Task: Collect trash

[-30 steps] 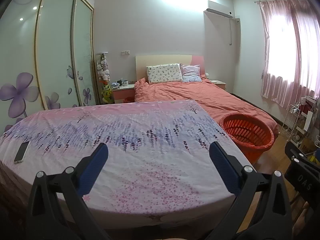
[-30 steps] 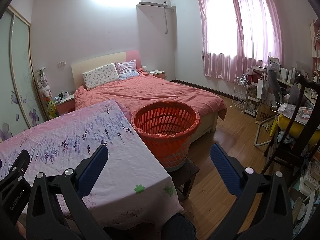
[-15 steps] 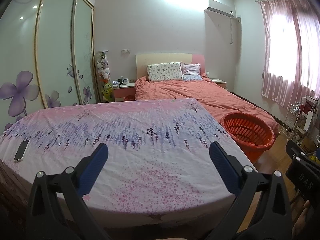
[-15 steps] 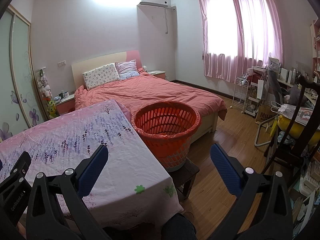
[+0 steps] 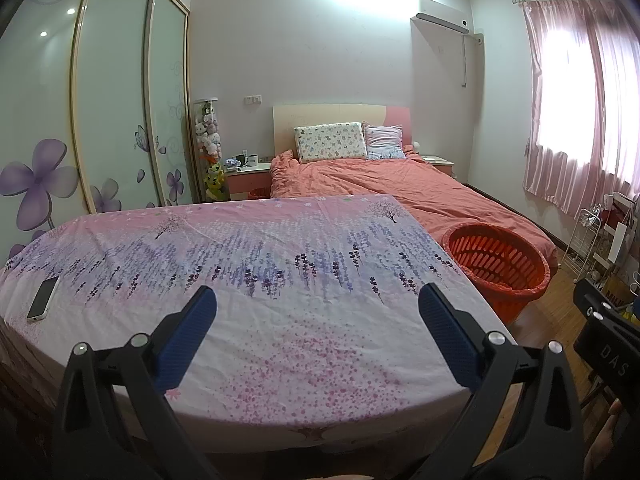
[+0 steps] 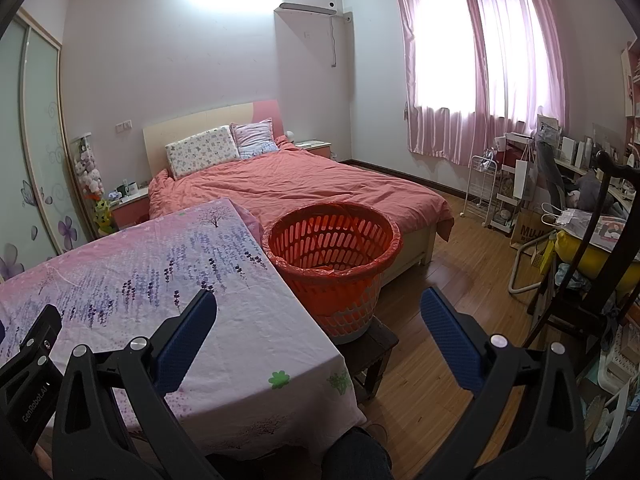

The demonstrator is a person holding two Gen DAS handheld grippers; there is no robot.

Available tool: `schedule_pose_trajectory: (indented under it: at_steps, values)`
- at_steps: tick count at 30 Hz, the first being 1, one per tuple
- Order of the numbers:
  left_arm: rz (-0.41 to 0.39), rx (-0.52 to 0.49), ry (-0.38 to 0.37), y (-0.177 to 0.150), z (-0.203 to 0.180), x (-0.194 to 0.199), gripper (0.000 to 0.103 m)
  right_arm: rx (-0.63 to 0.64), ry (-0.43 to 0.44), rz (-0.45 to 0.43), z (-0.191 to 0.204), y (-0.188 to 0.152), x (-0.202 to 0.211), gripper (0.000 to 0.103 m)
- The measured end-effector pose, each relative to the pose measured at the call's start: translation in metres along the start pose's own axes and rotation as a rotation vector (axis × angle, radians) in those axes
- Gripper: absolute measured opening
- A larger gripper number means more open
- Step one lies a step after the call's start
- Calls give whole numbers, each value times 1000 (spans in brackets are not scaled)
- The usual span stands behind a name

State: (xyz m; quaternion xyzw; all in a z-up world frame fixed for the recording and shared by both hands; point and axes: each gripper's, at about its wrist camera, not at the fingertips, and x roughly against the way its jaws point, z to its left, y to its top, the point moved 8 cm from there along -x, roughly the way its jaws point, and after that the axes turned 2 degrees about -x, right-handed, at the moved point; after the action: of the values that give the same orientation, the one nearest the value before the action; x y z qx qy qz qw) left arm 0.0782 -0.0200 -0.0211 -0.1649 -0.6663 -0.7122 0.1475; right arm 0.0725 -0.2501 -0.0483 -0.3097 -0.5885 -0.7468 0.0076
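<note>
Table (image 5: 304, 320), draped in a pink cloth printed with purple lavender sprigs: no wrapper, scrap or other trash shows on it in either wrist view.

Phone (image 5: 43, 298), slim, dark-faced with a pale edge: lies flat near the table's left edge. Judged a belonging, not trash.

Basket (image 6: 334, 258), round orange slotted plastic with an orange liner bag folded over its rim: stands on a dark wooden stool (image 6: 372, 346) just beside the table's right edge, between table and bed. Interior mostly out of sight; contents cannot be told.

Left gripper (image 5: 316, 320), black frame with blue ribbed pads: jaws wide apart, nothing between them, held above the table's near edge and facing across it.

Right gripper (image 6: 318, 320), same make: jaws wide apart, empty, held off the table's near right corner and facing the basket.

Step in hand, as judged: either the start or the close of collecting, with both tools idle and no piece of trash in view.

Next move, as judged: find any remaining trash outside these views; if found, close one gripper on it and carry it over the basket's rim before letting go.
</note>
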Motion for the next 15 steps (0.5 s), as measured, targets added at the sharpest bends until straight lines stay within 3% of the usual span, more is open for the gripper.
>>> schedule_pose_trajectory:
  at_steps: [15]
  values:
    - [4, 1, -1, -1, 0, 0, 99, 1, 0, 3, 1, 0, 0, 101]
